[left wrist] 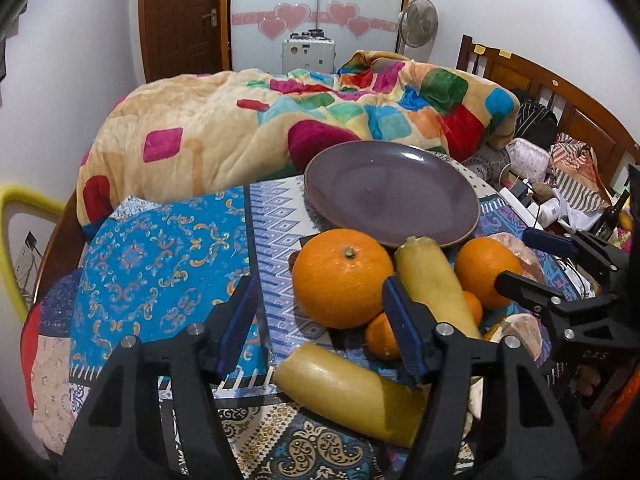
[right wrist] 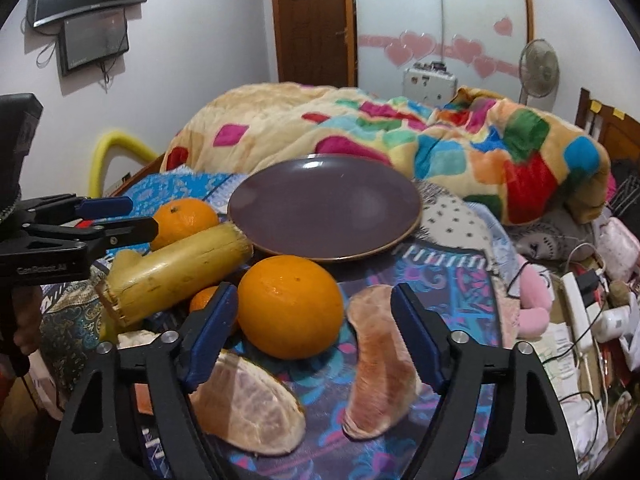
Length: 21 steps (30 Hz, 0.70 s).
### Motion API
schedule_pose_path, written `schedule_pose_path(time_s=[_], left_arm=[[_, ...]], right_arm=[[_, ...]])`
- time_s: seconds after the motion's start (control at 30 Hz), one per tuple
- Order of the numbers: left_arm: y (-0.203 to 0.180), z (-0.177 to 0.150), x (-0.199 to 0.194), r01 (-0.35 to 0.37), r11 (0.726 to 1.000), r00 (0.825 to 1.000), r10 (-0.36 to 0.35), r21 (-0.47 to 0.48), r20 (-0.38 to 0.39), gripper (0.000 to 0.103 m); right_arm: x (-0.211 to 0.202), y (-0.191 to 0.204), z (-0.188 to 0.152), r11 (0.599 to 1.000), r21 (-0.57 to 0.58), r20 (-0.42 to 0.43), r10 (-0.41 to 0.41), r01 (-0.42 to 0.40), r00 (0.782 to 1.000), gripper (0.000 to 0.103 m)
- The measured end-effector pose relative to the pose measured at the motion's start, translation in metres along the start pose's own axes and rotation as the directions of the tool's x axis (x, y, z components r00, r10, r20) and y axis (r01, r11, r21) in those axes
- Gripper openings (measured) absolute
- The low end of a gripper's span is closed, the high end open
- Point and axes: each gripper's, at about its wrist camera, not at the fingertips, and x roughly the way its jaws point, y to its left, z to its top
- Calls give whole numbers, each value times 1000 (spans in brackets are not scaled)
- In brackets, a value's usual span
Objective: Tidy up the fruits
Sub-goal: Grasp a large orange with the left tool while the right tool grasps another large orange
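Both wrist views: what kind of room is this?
A bedroom, most likely: a rumpled patchwork blanket lies on a bed with a wooden headboard, and a wardrobe with heart stickers stands behind.

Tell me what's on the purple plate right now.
Nothing: the purple plate shows a bare, glossy surface in both views. The oranges and yellow stalk pieces lie on the cloth in front of it. What is under the plate is hidden.
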Motion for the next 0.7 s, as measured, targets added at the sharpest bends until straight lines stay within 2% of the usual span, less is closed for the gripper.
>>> schedule_pose_path(time_s=[0.13,0.33,0.47,0.5,0.53,0.57,0.7], left_arm=[[4,0,4,8,1000,1000,-8,-1,-14,64],[3,-1,14,35,999,999,-35,1,-35,64],[1,1,20,59,998,997,-59,9,-50,64],[0,1,21,59,998,997,-59,8,-52,64],[0,2,22,58,998,997,-58,8,-54,64],[-1,3,23,60,998,997,-60,8,-56,64],[1,7,26,101,995,992,-102,-15,-76,64]], right_arm=[[11,-2,2,999,25,-44,41,-40,998,75],[17,1,2,999,8,-82,34,-33,996,74],[22,-6,4,996,46,-115,78,-73,990,74],[22,-7,4,996,49,-120,85,-79,989,72],[23,-8,4,994,51,-123,101,-95,987,61],[22,-7,5,993,52,-129,112,-106,985,61],[18,-1,5,998,11,-123,60,-59,991,60]])
